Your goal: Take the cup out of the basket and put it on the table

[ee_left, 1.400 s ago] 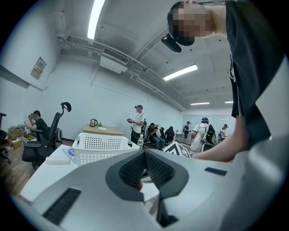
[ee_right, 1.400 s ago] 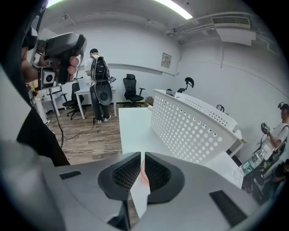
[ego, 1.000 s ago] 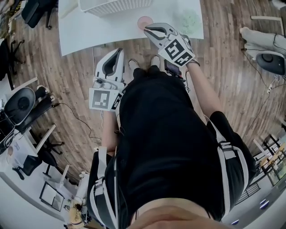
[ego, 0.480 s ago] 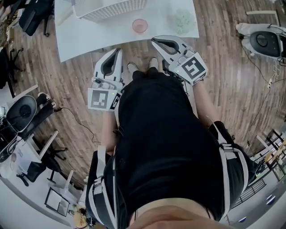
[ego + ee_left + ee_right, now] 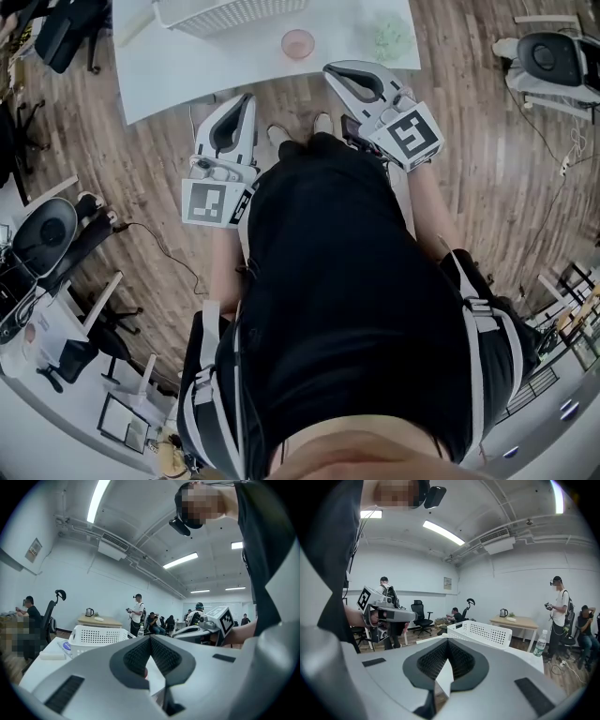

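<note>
Pink cup [image 5: 298, 43] sits on the table [image 5: 187, 70] outside the basket [image 5: 234, 13], left gripper [image 5: 247, 97] and right gripper [image 5: 330, 69] both pinched together, empty: job looks done.

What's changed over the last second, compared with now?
The right tool drew back from the small pink cup toward the person, shut and empty. The cup, the white perforated basket, the white table and the left tool stayed put.

No legible text anywhere, wall notice [image 5: 33, 550] too small and blurred to read, wall poster [image 5: 447, 583] likewise unreadable at this size
</note>
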